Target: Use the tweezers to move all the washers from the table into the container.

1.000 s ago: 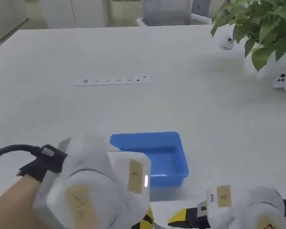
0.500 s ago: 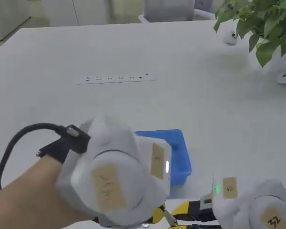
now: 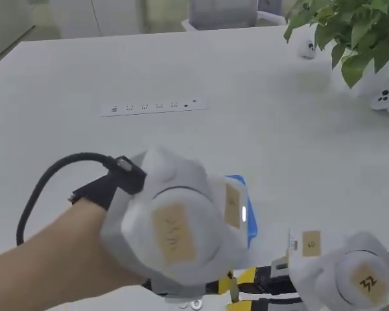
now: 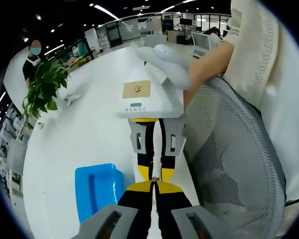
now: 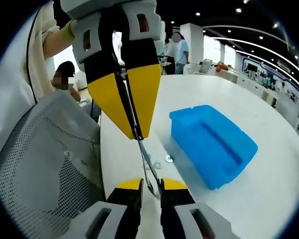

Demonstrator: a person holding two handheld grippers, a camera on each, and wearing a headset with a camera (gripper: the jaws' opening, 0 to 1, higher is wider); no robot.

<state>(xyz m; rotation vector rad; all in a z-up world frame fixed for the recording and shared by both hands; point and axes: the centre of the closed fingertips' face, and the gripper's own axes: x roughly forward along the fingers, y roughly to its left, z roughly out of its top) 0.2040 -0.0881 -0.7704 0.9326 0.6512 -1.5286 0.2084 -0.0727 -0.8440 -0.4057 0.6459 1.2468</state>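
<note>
Both grippers are clamped on the tweezers point(image 5: 145, 159): the left gripper point(image 5: 138, 134) pinches them from above and the right gripper point(image 5: 150, 185) from below, so their long axis runs from one to the other; two washers point(image 5: 169, 159) lie on the table point(image 5: 269, 194) just beside that shaft, between it and the blue container point(image 5: 197, 159); I judge the tips must swing toward the container's side.

Big white surface point(image 3: 279, 149) in an open-plan office. Leafy green plant point(image 3: 350, 32) at its far right corner, flush socket strip point(image 3: 153, 107) mid-surface, grey mesh chair point(image 4: 234, 164) by the near edge, strip lights point(image 4: 107, 11) overhead.
</note>
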